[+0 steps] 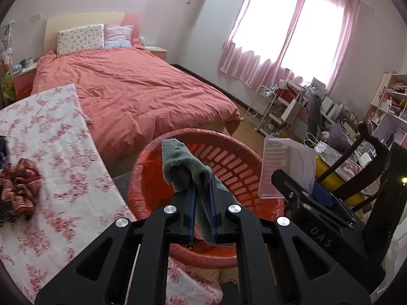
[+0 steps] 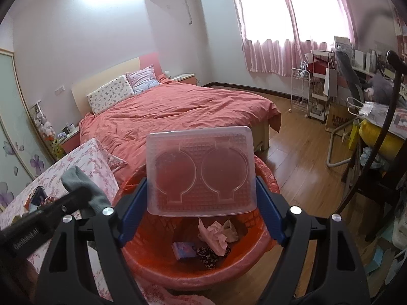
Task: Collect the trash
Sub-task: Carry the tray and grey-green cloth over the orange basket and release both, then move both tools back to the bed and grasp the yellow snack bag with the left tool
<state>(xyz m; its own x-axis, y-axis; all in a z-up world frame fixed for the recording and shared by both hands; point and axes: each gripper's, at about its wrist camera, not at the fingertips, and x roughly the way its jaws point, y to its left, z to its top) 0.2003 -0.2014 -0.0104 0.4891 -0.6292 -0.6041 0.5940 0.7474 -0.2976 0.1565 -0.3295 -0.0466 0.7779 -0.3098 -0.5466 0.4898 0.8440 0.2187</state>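
A red plastic basket (image 1: pixel 230 167) lined with a red bag stands on the floor beside the table; it also shows in the right wrist view (image 2: pixel 264 175). My left gripper (image 1: pixel 202 190) is shut on a grey-green cloth (image 1: pixel 175 158) and holds it over the basket. The cloth also shows in the right wrist view (image 2: pixel 76 180). My right gripper (image 2: pixel 201 198) is shut on a clear plastic tray (image 2: pixel 201 170) and holds it above the basket. The tray also shows in the left wrist view (image 1: pixel 287 165). Crumpled tissue (image 2: pixel 216 233) and a small box (image 2: pixel 184 250) lie in the basket.
A table with a pink floral cloth (image 1: pixel 58 178) is on the left, with a striped scrunchie (image 1: pixel 20 185) on it. A bed with a red cover (image 1: pixel 137 96) lies beyond. A dark chair (image 2: pixel 374 172) and cluttered shelves (image 1: pixel 287 106) stand on the right.
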